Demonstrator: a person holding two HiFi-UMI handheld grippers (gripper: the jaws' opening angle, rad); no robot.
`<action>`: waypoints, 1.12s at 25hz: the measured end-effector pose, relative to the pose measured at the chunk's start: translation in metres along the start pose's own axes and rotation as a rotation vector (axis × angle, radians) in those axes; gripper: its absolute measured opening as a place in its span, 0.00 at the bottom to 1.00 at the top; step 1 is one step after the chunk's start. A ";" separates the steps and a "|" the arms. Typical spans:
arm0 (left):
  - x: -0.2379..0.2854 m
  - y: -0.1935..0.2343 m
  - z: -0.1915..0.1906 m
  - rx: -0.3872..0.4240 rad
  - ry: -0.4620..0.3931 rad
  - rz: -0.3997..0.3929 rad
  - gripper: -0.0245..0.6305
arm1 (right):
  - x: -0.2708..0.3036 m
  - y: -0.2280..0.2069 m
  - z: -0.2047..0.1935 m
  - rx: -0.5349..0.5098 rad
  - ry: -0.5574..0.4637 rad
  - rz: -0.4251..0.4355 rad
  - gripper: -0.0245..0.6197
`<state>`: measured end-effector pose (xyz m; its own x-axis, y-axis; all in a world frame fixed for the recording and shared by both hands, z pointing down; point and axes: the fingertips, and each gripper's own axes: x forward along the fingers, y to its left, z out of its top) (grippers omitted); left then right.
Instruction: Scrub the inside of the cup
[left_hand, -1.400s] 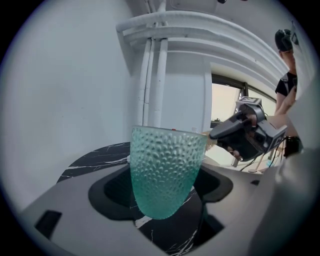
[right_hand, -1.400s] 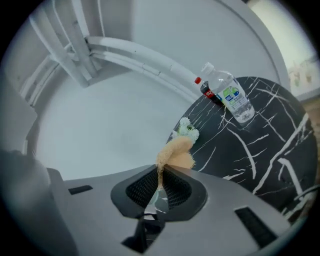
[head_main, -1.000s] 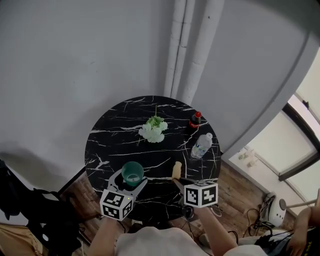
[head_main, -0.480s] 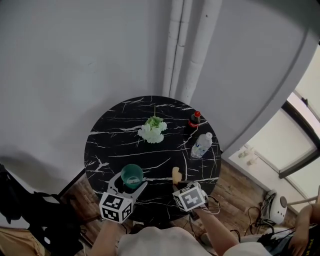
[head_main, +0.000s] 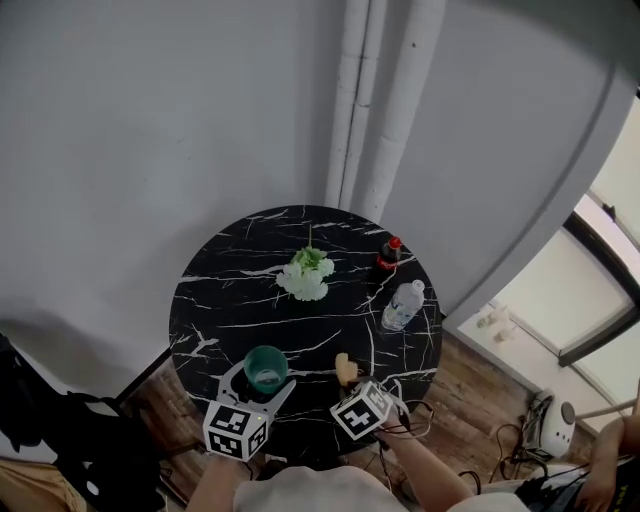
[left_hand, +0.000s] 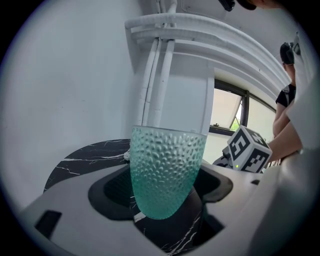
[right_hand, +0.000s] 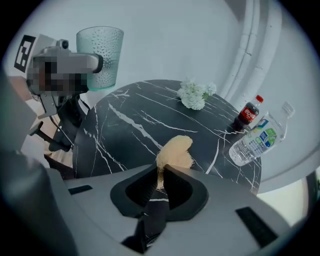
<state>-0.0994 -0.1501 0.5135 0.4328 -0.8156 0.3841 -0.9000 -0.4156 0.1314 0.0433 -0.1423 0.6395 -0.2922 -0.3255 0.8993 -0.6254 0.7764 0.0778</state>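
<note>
A textured green cup stands upright in my left gripper over the near left part of the round black marble table. In the left gripper view the cup fills the gap between the jaws, which are shut on its lower half. My right gripper is shut on a tan sponge to the right of the cup and apart from it. In the right gripper view the sponge sticks out past the jaws, above the tabletop, and the cup shows at upper left.
White flowers lie at the table's middle. A cola bottle stands at the far right, and a water bottle lies near it. White pipes run up the wall behind. Cables lie on the wooden floor at right.
My right gripper has sunk toward the table and rolled, still holding the sponge. The left gripper and cup have stayed where they were.
</note>
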 end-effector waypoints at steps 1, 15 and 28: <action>0.000 -0.001 -0.002 0.005 0.006 0.002 0.59 | 0.002 0.001 0.000 -0.019 0.009 -0.002 0.11; -0.007 -0.002 -0.020 -0.015 0.044 0.027 0.59 | 0.021 0.010 -0.002 -0.134 0.087 0.008 0.12; -0.010 0.005 -0.034 -0.055 0.059 0.067 0.59 | 0.025 0.030 0.003 -0.028 0.065 0.132 0.29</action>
<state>-0.1095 -0.1301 0.5417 0.3689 -0.8153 0.4464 -0.9291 -0.3366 0.1530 0.0152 -0.1285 0.6631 -0.3228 -0.1849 0.9283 -0.5640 0.8251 -0.0318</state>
